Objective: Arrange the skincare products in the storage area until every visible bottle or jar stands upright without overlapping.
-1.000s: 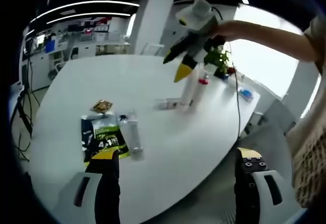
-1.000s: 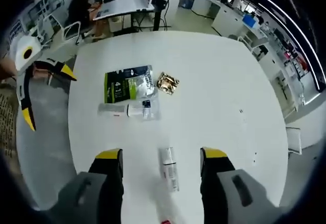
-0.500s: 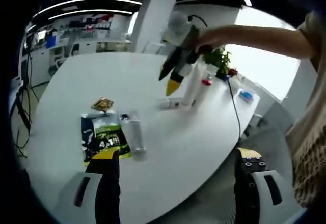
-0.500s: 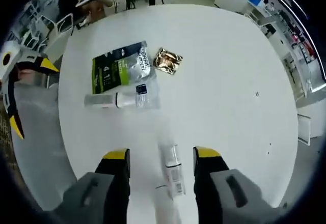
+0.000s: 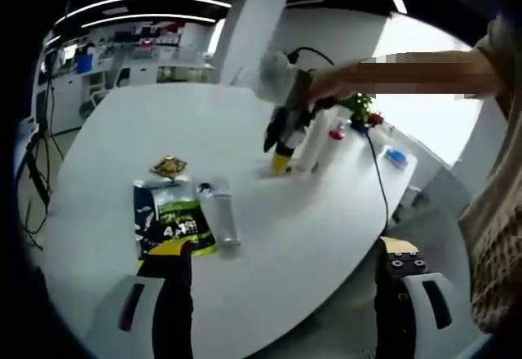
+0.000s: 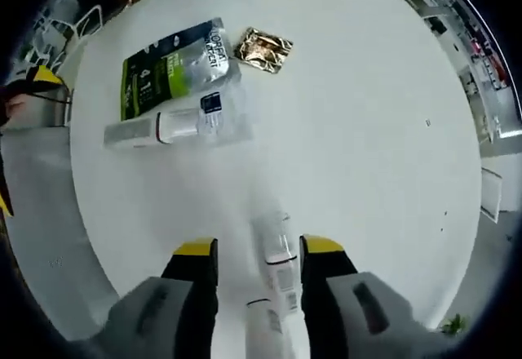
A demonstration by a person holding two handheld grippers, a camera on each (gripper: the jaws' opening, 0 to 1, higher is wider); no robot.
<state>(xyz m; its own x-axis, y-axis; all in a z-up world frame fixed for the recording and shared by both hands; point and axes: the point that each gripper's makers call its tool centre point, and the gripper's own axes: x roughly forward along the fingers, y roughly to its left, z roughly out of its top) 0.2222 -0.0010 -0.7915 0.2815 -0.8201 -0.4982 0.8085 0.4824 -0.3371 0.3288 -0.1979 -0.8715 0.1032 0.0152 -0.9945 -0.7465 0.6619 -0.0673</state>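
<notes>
The small white bottle with printed label (image 6: 277,265) lies on its side on the round white table (image 6: 367,130), near the edge closest to you, between the yellow-tipped jaws of your right gripper (image 6: 259,249). The jaws stand open on both sides of it, and I cannot tell if they touch it. Compared with one second ago, they have come lower and sit tighter around it.

The risk, as I judge it: the bottle is round and smooth, so if you close off its middle, it can roll or squirt out, toward the table edge or against the tall white bottles (image 5: 320,140) standing just beside.

Farther in, a clear tube with a white cap (image 6: 167,124) lies flat, touching a green and silver pouch (image 6: 167,65), with a small gold sachet (image 6: 263,49) beside.

Your left gripper (image 5: 281,257) hangs open over the opposite edge, holding nothing.
</notes>
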